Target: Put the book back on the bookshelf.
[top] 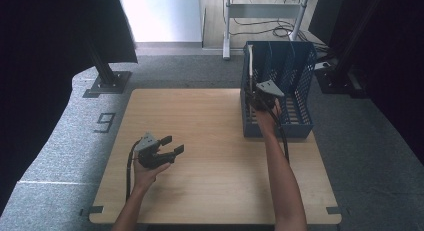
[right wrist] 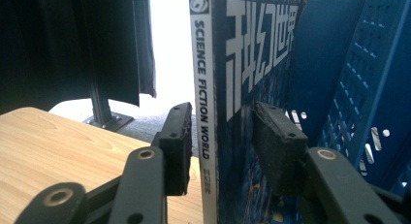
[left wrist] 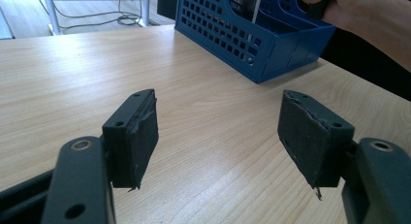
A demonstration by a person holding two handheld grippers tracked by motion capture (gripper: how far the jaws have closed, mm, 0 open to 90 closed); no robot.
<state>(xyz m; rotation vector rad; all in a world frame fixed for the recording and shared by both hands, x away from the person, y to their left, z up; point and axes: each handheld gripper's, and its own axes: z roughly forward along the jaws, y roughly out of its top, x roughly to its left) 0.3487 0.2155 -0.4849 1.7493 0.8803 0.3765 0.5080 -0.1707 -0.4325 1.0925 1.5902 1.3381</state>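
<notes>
A magazine [right wrist: 242, 49] with "SCIENCE FICTION WORLD" on its white spine stands upright in the left slot of a blue perforated file rack [top: 295, 81]; its spine also shows as a pale strip [top: 250, 58]. My right gripper [right wrist: 220, 141] is at the rack's near left end [top: 256, 97], open, one jaw on each side of the magazine. The right pad stands clear of the cover, while the left pad is very close to the spine. My left gripper [left wrist: 218, 136] hovers wide open over the wooden table [top: 200, 121], front left [top: 172, 145], with nothing between its jaws.
The rack [left wrist: 232, 40] stands at the table's back right corner. Beyond the table lie grey carpet, a black stand foot [top: 107, 81] at the back left, and a metal frame with cables [top: 260, 16] behind. The person's right forearm [top: 282, 176] crosses the table's right side.
</notes>
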